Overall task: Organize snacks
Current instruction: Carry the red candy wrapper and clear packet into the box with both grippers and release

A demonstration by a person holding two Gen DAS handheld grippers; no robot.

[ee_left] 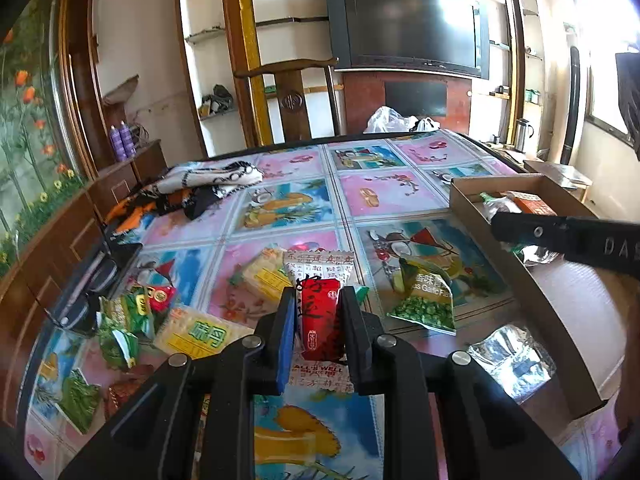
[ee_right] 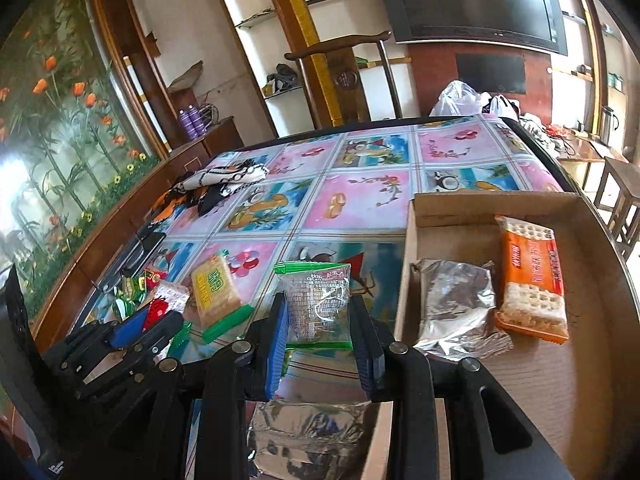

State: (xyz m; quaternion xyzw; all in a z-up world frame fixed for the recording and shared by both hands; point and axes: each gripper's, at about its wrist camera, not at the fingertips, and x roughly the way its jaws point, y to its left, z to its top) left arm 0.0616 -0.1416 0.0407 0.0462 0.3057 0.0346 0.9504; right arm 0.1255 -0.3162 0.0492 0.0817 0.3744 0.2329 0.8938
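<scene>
Left of the cardboard tray, our right fingers clamp a green-edged packet upright; left fingers clamp a red packet, farther off.

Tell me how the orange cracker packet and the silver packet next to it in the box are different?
The orange cracker packet is bright orange with clear ends showing pale crackers; the silver packet is plain shiny foil hiding its contents. The orange one lies flat and smooth; the silver one is crinkled. Both lie side by side in the cardboard box.
</scene>
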